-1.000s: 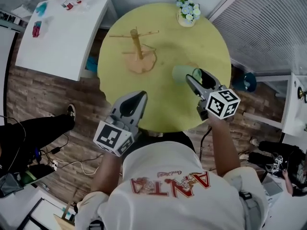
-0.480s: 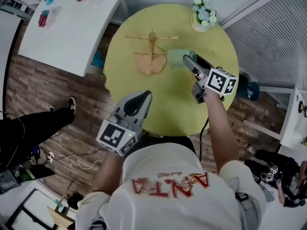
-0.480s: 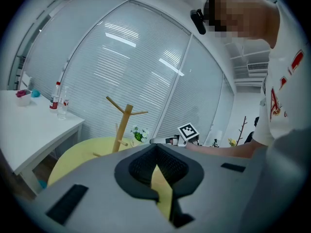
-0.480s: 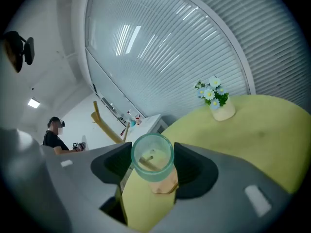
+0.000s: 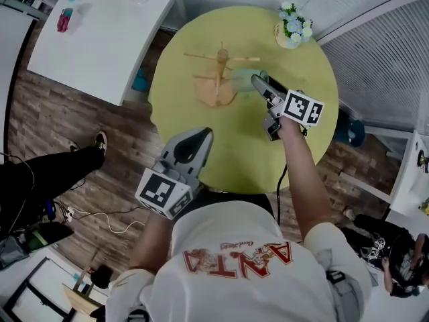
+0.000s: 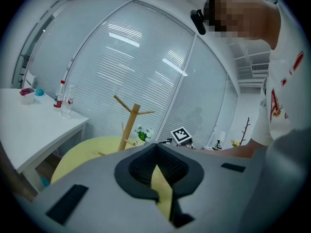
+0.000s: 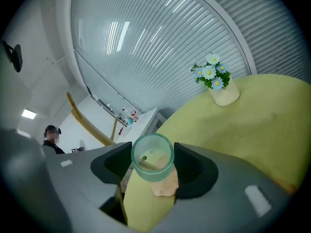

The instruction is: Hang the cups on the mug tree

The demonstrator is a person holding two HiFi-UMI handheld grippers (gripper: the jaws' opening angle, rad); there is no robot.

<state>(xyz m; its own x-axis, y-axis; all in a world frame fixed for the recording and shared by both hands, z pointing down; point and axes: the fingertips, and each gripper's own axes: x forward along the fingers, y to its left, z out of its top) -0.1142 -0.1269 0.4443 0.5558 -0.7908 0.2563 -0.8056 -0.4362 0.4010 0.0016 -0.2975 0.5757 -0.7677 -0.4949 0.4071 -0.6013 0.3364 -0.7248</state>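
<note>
A wooden mug tree (image 5: 220, 72) stands on the far left part of the round yellow table (image 5: 248, 146); its pegs are bare. My right gripper (image 5: 256, 81) is shut on a pale green translucent cup (image 5: 244, 76), held sideways right beside the tree's pegs. In the right gripper view the cup (image 7: 152, 158) sits between the dark pads and a small wooden tip shows through it. My left gripper (image 5: 200, 135) hovers over the table's near edge, shut and empty. The left gripper view shows the tree (image 6: 130, 123) ahead of its jaws.
A pot of white and blue flowers (image 5: 292, 31) stands at the table's far right edge. A white side table (image 5: 100, 39) with small bottles is at the left. A person's dark leg (image 5: 47, 180) lies on the wooden floor at the left.
My right gripper has carried the green cup away from me and leftward across the table, up to the mug tree. The left gripper has stayed where it was.
</note>
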